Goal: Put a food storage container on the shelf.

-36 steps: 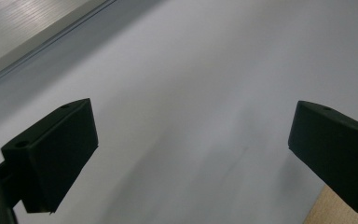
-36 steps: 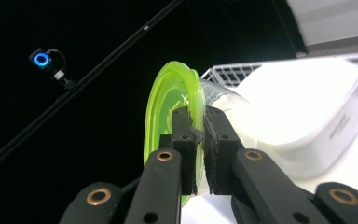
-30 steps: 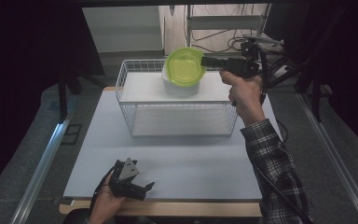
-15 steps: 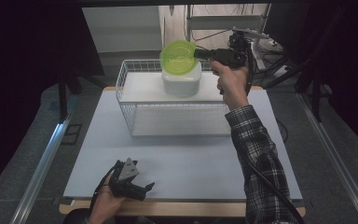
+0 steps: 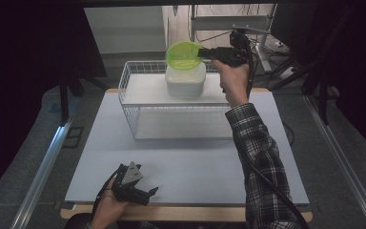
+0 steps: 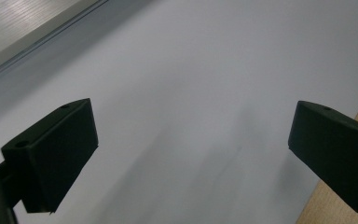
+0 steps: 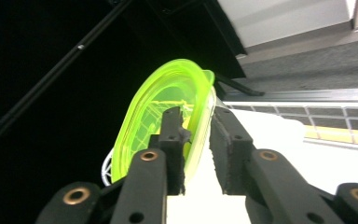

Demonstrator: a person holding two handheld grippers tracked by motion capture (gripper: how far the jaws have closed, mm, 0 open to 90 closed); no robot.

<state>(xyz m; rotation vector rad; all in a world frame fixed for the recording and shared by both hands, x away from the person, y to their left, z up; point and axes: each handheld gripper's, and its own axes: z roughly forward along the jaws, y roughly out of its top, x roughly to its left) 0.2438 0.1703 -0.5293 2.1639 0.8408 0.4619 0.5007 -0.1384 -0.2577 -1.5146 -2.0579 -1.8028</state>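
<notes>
Wire basket (image 5: 128, 76), lime lid (image 5: 185, 55) gripper-clamped (image 5: 204, 52) (raised)

A white wire basket (image 5: 128, 102) stands on the far half of a pale mat (image 5: 190, 162) covering the table. The table's wooden edge (image 5: 171, 212) shows at the near side. Grey floor (image 5: 343, 143) and metal rails (image 5: 43, 167) flank it; cables (image 5: 267, 47) lie behind.
</notes>
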